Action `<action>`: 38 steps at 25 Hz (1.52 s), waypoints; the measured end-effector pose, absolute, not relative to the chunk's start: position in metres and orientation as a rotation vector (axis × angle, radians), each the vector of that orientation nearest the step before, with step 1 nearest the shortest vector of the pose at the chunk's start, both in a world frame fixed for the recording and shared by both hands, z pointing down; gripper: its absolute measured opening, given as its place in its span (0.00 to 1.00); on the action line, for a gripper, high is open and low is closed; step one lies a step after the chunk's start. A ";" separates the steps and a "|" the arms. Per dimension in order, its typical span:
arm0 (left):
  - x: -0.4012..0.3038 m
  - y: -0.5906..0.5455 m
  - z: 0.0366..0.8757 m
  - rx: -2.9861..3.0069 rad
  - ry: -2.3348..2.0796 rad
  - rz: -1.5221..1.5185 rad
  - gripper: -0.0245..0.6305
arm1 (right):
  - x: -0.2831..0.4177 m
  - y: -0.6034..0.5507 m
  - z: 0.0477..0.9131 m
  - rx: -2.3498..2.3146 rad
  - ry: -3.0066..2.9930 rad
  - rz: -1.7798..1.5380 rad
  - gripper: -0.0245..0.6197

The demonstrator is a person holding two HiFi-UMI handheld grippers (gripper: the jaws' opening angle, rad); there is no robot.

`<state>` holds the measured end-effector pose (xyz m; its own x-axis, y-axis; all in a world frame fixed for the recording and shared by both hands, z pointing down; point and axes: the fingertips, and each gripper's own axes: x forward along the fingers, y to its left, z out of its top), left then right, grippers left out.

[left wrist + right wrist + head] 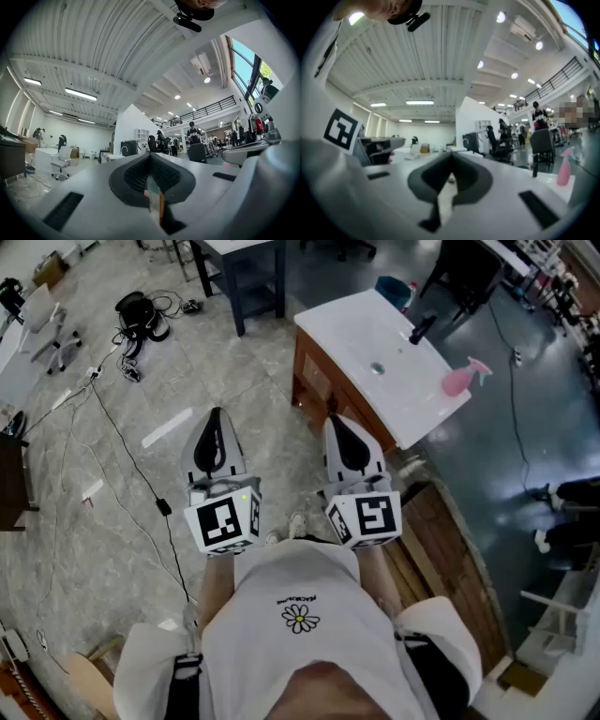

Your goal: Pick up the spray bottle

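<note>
Spray bottle point(461, 381), wholly pink (standing upright)

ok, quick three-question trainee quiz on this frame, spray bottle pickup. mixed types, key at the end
1. True or false: the right gripper is holding the pink spray bottle.
2. The bottle sits on: A) the floor B) the white sink counter C) a chair.
3. On the left gripper, how do the fingers stand?
Key: 1 false; 2 B; 3 together, nothing between them.
</note>
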<state>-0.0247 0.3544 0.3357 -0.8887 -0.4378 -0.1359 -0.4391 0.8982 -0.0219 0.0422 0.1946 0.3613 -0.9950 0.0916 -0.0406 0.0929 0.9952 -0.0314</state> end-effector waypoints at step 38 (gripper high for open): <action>-0.106 0.205 0.336 -0.939 2.803 0.116 0.07 | -0.006 0.067 0.388 0.039 3.098 -0.153 0.08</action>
<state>-0.1055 0.2047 0.3356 -0.7832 -0.5895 -0.1976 -0.6038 0.7970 0.0156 -0.0060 0.0668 0.3883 -0.9989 0.0230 -0.0406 0.0269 0.9948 -0.0979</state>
